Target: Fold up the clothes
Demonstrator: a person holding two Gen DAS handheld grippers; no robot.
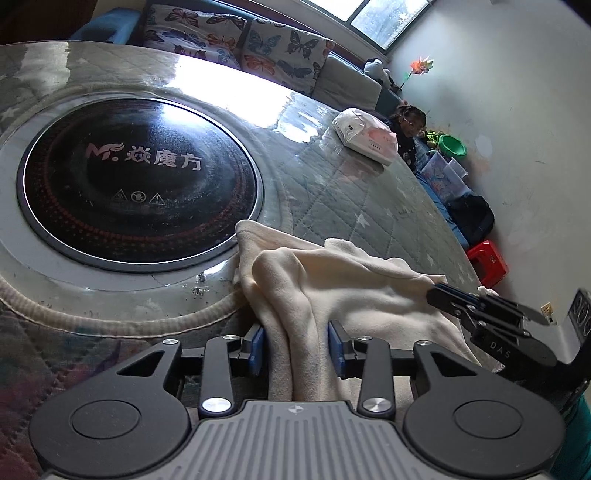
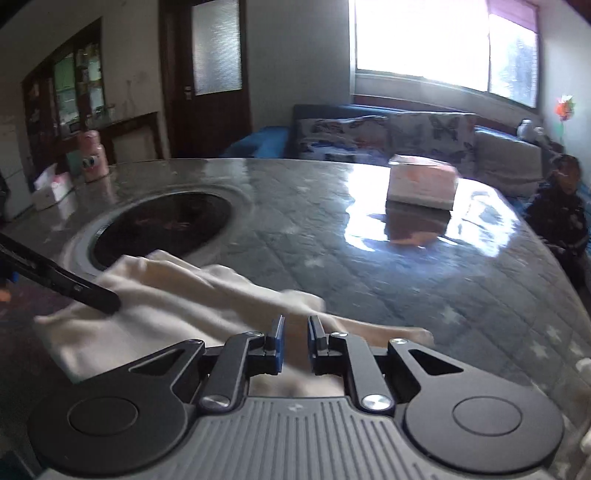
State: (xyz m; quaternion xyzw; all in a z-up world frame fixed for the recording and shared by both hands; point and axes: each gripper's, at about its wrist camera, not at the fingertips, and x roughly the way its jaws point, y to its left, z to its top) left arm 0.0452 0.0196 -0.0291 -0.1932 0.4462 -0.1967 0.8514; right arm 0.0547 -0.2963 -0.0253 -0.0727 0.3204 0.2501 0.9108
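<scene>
A round table [image 1: 369, 206] with a glossy cover carries a black hob [image 1: 136, 181] at its centre. A cream garment [image 1: 332, 291] lies bunched on the near edge, just beside the hob. The left gripper [image 1: 297, 345] straddles a fold, jaws parted, pads apart from the cloth. The right gripper [image 2: 295, 341] pinches the garment's edge tightly.

The cream garment [image 2: 177, 306] runs hidden under the right claw [image 2: 295, 341], motion-blurred

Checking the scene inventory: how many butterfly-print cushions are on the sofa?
2: left butterfly cushion and right butterfly cushion, side by side on the sofa behind the table. Others may be hidden.
</scene>
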